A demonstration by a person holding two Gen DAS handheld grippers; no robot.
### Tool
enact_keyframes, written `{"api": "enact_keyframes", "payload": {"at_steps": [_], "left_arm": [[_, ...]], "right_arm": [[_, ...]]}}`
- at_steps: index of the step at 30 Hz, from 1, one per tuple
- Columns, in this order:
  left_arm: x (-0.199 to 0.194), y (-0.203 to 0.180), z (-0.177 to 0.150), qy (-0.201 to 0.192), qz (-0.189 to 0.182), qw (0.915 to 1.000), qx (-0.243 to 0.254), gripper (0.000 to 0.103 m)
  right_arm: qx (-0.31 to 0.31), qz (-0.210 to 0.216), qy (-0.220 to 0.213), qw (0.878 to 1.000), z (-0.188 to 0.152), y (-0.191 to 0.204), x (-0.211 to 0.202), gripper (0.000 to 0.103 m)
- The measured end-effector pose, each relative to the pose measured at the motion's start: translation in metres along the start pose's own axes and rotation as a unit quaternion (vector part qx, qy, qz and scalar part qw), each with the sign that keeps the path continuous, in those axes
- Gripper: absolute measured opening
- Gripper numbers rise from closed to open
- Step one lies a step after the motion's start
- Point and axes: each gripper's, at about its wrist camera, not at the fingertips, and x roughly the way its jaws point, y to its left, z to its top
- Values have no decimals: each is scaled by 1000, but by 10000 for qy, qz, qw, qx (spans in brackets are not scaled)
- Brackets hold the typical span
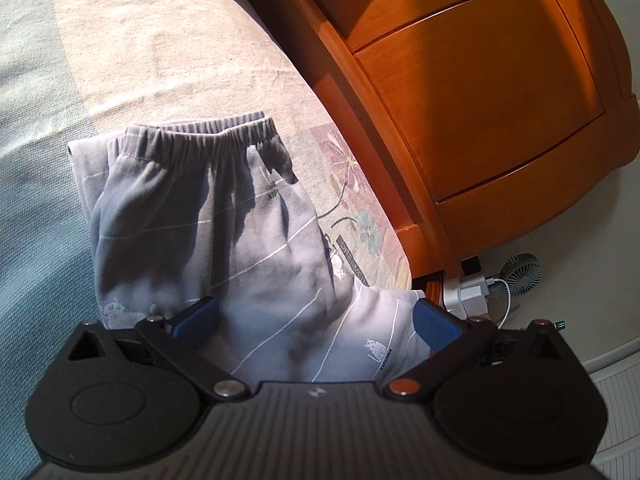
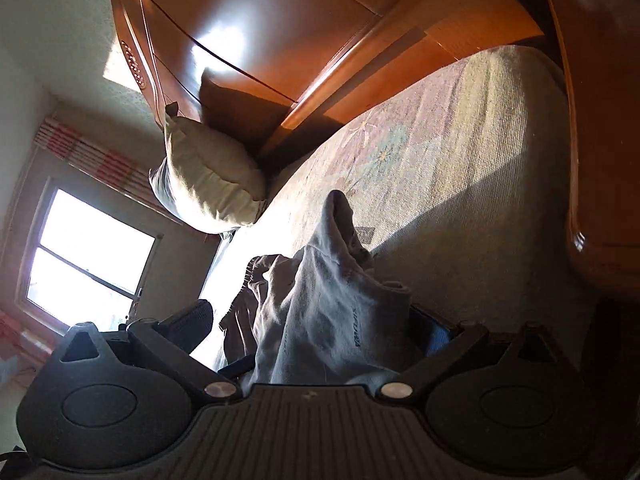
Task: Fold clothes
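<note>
Left gripper [image 1: 316, 322]: blue-padded fingers [image 1: 198, 316] spread wide, straddling grey cotton trousers with thin white lines and elastic waistband [image 1: 192, 216]; pads not pinching cloth. Right gripper [image 2: 308, 332]: fingers also apart, same trousers [image 2: 320, 320] bunched between them; actual grip on cloth — cannot tell. Trousers lie on beige woven bed cover with faded flower print [image 1: 160, 40], waistband at far end, near bed edge. Beyond: orange-brown wooden drawer cabinet [image 1: 480, 100], cream pillow [image 2: 208, 176] propped against it, small grey fan [image 1: 520, 272] on floor, bright window [image 2: 92, 248].
</note>
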Motion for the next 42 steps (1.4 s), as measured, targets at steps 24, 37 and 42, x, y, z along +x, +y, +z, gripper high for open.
{"api": "enact_keyframes", "payload": {"at_steps": [24, 37, 42], "left_arm": [[-111, -43, -159, -734, 545, 9939, 610, 102], [-146, -29, -191, -1190, 91, 9927, -162, 102], [-150, -29, -190, -1191, 134, 9927, -134, 102]], "right_arm": [[-73, 1032, 765, 9917, -63, 5, 3, 102], [466, 273, 1038, 9931, -62, -15, -5, 9], [136, 47, 1410, 9899, -75, 8, -14, 8]]}}
